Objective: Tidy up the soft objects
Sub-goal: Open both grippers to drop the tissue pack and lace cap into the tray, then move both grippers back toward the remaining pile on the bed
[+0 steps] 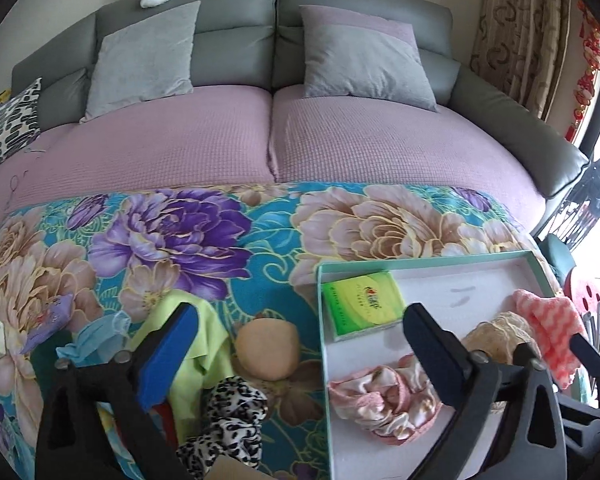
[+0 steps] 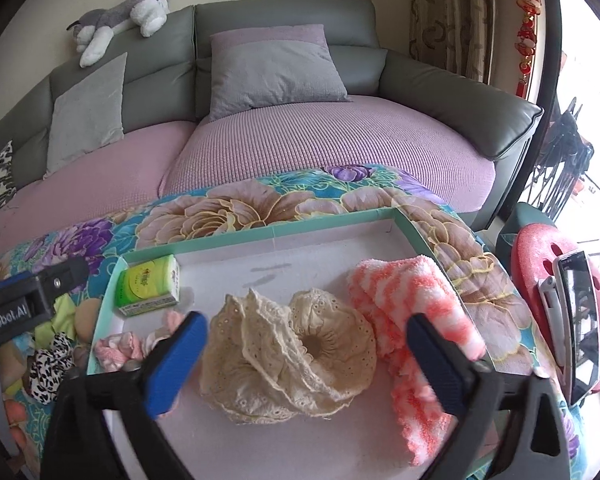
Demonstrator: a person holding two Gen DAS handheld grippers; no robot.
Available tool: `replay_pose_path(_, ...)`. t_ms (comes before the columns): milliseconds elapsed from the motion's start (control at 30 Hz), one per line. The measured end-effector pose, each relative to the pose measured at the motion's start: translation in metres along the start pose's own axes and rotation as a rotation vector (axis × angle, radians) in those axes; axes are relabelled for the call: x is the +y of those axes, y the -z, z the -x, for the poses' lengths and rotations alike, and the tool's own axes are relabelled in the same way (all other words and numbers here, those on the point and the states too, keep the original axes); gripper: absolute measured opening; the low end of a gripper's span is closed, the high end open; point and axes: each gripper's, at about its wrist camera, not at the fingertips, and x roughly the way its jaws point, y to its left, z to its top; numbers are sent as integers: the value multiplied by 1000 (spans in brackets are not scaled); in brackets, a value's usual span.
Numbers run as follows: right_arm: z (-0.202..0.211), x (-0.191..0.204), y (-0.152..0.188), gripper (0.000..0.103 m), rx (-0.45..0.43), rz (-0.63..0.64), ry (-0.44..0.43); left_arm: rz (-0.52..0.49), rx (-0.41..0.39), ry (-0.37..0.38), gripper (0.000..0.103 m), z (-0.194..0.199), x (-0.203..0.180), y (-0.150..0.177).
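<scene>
A white tray with a mint rim (image 1: pixel 420 262) (image 2: pixel 260 236) lies on the floral blanket. In it are a green tissue pack (image 1: pixel 362 304) (image 2: pixel 148 286), a pink satin scrunchie (image 1: pixel 384 404) (image 2: pixel 120 350), a cream lace scrunchie (image 1: pixel 496 332) (image 2: pixel 284 356) and a coral-and-white fluffy cloth (image 1: pixel 548 320) (image 2: pixel 404 292). My right gripper (image 2: pixel 306 322) is open, its jaws wide around the cream scrunchie without pressing it. My left gripper (image 1: pixel 300 320) is open over the tray's left rim. Left of the tray lie a peach puff (image 1: pixel 266 354), a leopard scrunchie (image 1: pixel 228 412), a yellow-green cloth (image 1: pixel 204 344) and a light blue scrunchie (image 1: pixel 96 336).
The blanket (image 1: pixel 172 232) covers the front of a lilac-covered sofa (image 2: pixel 340 144) with grey cushions (image 1: pixel 144 60) and a plush dog (image 2: pixel 120 16) on its back. A red foam disc (image 2: pixel 536 264) and a standing phone (image 2: pixel 580 320) are at the right, beyond the tray.
</scene>
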Motion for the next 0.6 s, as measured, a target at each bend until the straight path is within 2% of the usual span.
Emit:
replay_pose_path(400,12,14,1,103,22,40,11,22,-8,-46,103,17,34,23)
replay_pose_path(600,14,30,14,103,60,81,3,85,-26,-39,103,35,60,30)
